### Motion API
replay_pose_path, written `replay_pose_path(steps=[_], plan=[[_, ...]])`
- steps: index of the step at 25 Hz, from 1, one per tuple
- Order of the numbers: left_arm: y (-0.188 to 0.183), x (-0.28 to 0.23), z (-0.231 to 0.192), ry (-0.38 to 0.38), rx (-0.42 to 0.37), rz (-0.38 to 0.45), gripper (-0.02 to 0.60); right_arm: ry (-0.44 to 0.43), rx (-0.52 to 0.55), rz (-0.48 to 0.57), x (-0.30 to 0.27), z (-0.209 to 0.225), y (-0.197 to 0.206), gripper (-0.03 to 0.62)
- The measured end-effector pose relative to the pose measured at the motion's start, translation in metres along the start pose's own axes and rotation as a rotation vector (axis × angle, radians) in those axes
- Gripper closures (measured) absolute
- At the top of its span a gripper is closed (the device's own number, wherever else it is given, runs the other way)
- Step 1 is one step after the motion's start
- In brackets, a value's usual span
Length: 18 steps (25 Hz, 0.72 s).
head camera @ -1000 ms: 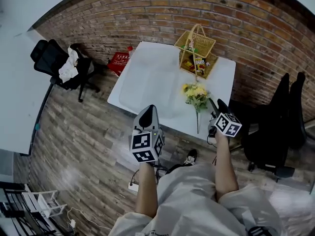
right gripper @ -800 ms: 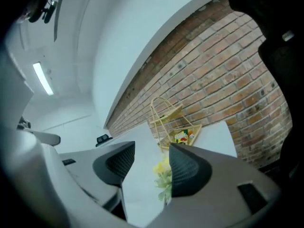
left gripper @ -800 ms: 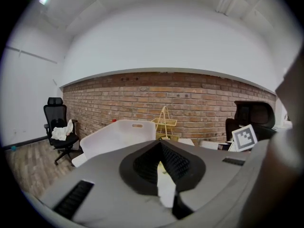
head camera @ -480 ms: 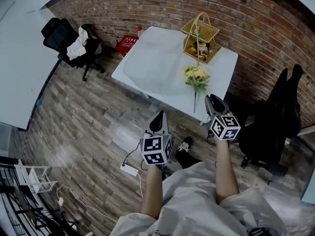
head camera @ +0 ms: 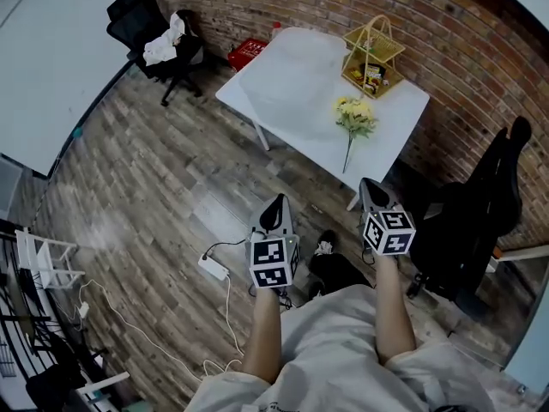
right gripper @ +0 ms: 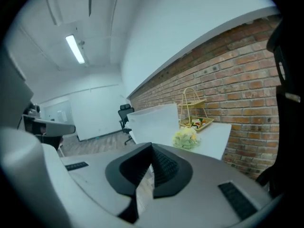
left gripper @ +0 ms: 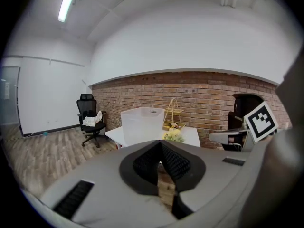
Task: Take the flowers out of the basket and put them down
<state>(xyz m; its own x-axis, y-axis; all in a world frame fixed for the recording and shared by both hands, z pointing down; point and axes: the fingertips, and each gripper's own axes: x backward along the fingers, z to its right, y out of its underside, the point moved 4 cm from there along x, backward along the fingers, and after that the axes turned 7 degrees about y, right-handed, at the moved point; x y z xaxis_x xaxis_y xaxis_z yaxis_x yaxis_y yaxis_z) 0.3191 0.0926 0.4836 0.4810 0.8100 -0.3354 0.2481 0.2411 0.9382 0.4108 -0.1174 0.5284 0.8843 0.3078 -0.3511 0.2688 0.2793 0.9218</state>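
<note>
Both grippers have drawn back from the table (head camera: 283,93) since a second ago and now hang over the wood floor (head camera: 154,187), well clear of the table's near edge. The right gripper (head camera: 371,185) has just been closing its jaws, which now meet with nothing between them. The left gripper (head camera: 275,202) looks clenched and empty too, though its pads show only partly. Both point toward the table, tilted slightly down. The flowers (head camera: 354,115) lie on the table near its front edge, outside the basket (head camera: 374,54) at its far corner.

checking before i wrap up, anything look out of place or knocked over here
Nothing spilled or damaged. The flowers lie flat on the table; the basket stands upright at its far corner. Only a power strip lies loose on the floor, cable trailing.
</note>
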Motion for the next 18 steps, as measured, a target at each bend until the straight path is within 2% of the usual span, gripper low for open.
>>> replay_pose_path(steps=[2, 6, 9, 13, 18], plan=[[0.005, -0.002, 0.008, 0.005, 0.005, -0.009, 0.557, -0.007, 0.023, -0.04, 0.003, -0.001, 0.004, 0.598], [0.004, -0.016, 0.027, 0.033, -0.026, -0.034, 0.557, -0.026, -0.026, -0.066, -0.003, 0.015, 0.0, 0.599], [-0.017, -0.033, 0.033, 0.038, -0.054, -0.015, 0.557, -0.035, -0.04, -0.074, -0.013, 0.026, -0.016, 0.599], [-0.041, -0.05, 0.04, 0.023, -0.067, 0.009, 0.557, -0.074, 0.011, -0.102, -0.03, 0.034, -0.032, 0.6], [-0.061, -0.063, 0.041, -0.015, -0.1, 0.027, 0.557, -0.126, 0.017, -0.071, -0.051, 0.034, -0.061, 0.6]])
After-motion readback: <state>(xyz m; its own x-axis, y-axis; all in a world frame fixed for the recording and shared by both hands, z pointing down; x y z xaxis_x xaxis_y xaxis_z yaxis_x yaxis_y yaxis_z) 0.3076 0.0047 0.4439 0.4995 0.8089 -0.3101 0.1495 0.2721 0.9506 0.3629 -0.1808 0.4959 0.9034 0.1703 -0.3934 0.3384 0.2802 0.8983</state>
